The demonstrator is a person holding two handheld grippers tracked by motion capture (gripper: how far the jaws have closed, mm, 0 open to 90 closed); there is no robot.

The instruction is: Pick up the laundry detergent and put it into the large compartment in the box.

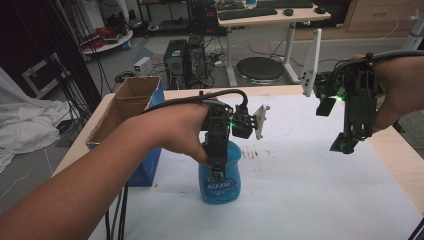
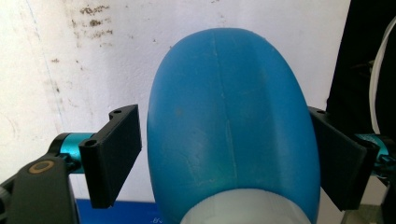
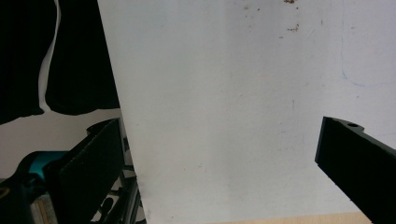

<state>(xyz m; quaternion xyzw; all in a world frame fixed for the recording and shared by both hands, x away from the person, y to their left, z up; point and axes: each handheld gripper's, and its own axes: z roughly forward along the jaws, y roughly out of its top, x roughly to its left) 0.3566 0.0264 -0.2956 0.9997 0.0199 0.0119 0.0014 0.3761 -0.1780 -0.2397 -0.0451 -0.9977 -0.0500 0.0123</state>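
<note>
Bottle, high view: blue bottle [image 1: 220, 182], upright on the white sheet [image 1: 310, 190] of the tabletop, toward the near edge and left of the middle, just right of the blue cardboard box [image 1: 131, 102] at the left edge.
Left gripper, high view: left gripper [image 1: 216, 174] pointing down from the left hand [image 1: 182, 132], jaws at the bottle's upper part.
Right gripper, high view: right gripper [image 1: 345, 145] held above the sheet near the right edge by the right hand [image 1: 400, 85], well apart from the bottle, nothing in it.
Bottle, left gripper view: seen from above, rounded blue body [image 2: 233, 135] with a pale neck at the bottom, standing between the two black pads.
Left gripper, left gripper view: left gripper [image 2: 229, 154] about half open; one of its pads [image 2: 114, 149] just short of the bottle's side with a thin gap, the other [image 2: 341, 158] right against the opposite side; no firm squeeze visible.
Sheet, left gripper view: brown specks [image 2: 93, 9] toward the top.
Right gripper, right gripper view: right gripper [image 3: 219, 163] wide open, its pads [image 3: 93, 158] far apart, bare white sheet [image 3: 224, 93] between them.
Tabletop, right gripper view: thin strip of wood [image 3: 289, 218] below the sheet's edge.
</note>
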